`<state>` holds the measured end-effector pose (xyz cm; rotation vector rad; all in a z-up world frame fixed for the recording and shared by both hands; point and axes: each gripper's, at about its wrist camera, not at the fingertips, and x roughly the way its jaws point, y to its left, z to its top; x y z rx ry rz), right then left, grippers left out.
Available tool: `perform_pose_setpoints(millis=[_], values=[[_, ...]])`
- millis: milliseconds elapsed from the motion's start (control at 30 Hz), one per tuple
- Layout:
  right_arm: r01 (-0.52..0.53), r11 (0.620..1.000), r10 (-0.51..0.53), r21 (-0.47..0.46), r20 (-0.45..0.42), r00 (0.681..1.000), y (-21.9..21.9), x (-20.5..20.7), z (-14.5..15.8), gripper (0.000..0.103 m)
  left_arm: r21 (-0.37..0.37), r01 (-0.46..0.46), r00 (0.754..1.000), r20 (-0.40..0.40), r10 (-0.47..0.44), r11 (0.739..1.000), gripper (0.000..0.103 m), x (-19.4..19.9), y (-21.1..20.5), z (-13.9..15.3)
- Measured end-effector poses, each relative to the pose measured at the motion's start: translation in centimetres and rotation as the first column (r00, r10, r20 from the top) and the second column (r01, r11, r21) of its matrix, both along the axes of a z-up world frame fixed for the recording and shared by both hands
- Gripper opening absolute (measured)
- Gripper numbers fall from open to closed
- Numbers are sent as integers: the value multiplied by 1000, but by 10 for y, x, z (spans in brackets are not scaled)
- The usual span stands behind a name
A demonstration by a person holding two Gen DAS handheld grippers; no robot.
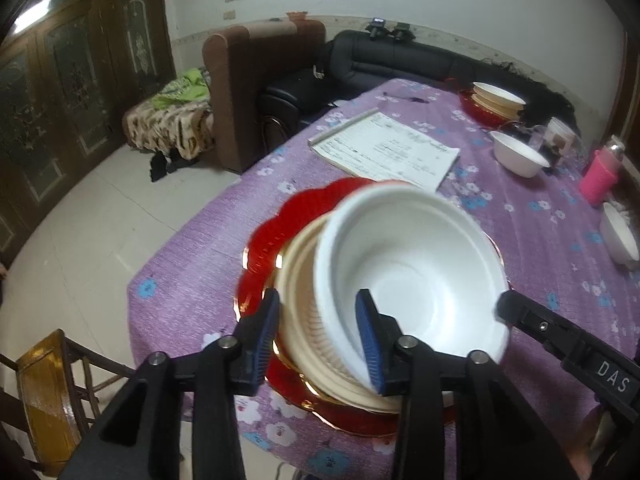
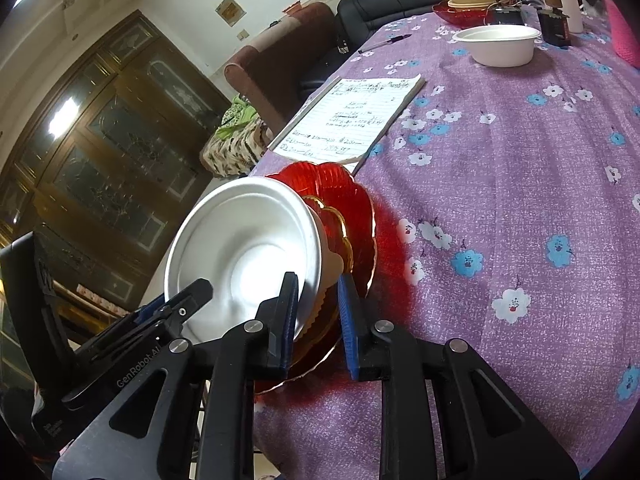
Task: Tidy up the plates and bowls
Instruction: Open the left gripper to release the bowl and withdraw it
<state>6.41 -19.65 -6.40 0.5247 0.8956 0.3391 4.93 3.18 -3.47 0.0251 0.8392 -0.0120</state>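
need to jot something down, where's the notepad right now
The notepad lies flat on the purple tablecloth, just beyond the red plate stack near the table's near-left edge, in both wrist views.

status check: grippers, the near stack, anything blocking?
Left gripper open, straddling white bowl rim. Right gripper open around the stack's edge. Bowl tilted on cream plate and red plate. Notebook just behind.

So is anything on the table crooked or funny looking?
Yes. The white foam bowl nearest the camera sits tilted in the cream ribbed bowl on the red scalloped glass plate, instead of lying flat. The plate also hangs over the edge of the purple flowered tablecloth. Nothing looks spilled or broken.
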Motion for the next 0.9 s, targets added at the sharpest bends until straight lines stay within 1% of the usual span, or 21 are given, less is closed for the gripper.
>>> perform_pose_setpoints(millis=[67, 133, 200, 300, 467, 700, 900], values=[[10, 1000, -10, 3, 2, 1000, -3, 0, 0, 20, 26, -26, 999, 28, 25, 999, 47, -1, 4, 4], [16, 1000, -16, 7, 5, 1000, -5, -1, 1, 20, 27, -53, 998, 47, 51, 998, 52, -1, 11, 7], [27, 1000, -27, 3, 9, 1000, -8, -2, 2, 20, 19, -78, 995, 59, 77, 997, 53, 0, 17, 10], [35, 999, -36, 14, 12, 999, -12, -2, 2, 20, 19, -85, 994, 63, 84, 996, 53, 1, 19, 11], [65, 998, -66, 10, 13, 998, -22, -3, 1, 20, 27, -62, 997, 54, 61, 998, 53, 0, 10, 7], [118, 993, -118, 30, -1, 993, -45, -4, -4, 20, 46, -12, 999, 52, 9, 999, 53, -5, -10, 8], [141, 989, -141, 42, 0, 990, -60, -6, -4, 20, 64, 25, 998, 53, -29, 998, 53, -10, -27, 11]])
